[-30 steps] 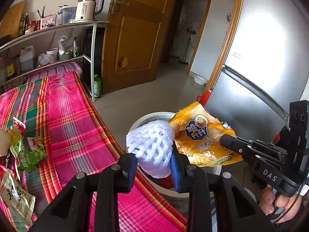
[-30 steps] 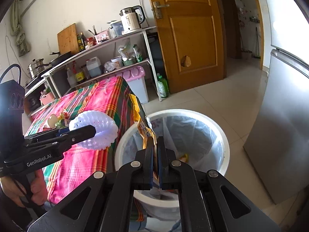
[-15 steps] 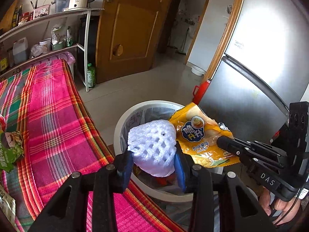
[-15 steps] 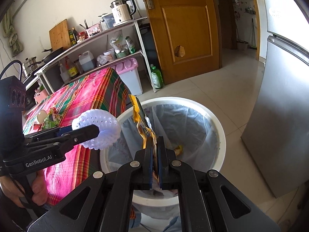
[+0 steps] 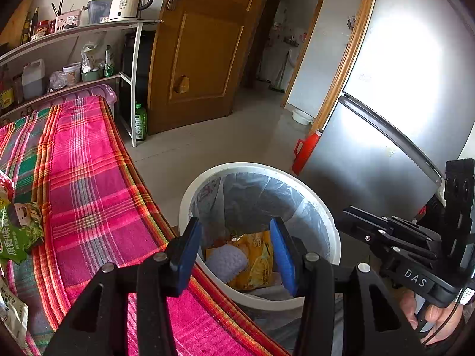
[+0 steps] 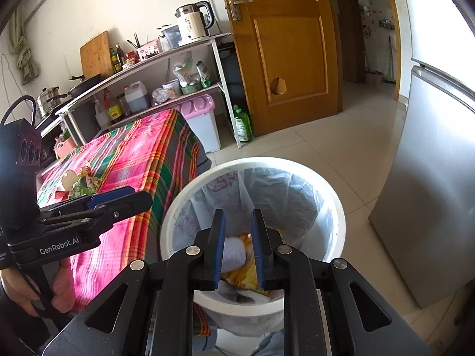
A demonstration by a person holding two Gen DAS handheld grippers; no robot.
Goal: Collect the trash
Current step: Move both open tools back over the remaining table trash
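White foam net (image 5: 227, 262), yellow wrapper (image 5: 255, 262), lined bin (image 5: 332, 219)

Domestic kitchen in a home; two-tier shelf rack (image 6: 166, 59) carrying electric kettle (image 6: 193, 20), cutting board (image 6: 95, 54), oil bottles, cooking pot (image 6: 49, 96); steel refrigerator (image 5: 394, 112); wooden door (image 6: 285, 47); tiled floor (image 6: 350, 145); tabletop (image 5: 89, 178) under plaid cloth; lined waste bin (image 6: 332, 204).

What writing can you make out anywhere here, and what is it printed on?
"GenRobot.AI": on the left gripper body.
"DAS": on the right gripper body.
"原香味": on the green snack packet on the plaid tablecloth.
Kettle, green bottle and yellow wrapper in the bin: print too small or blurred.
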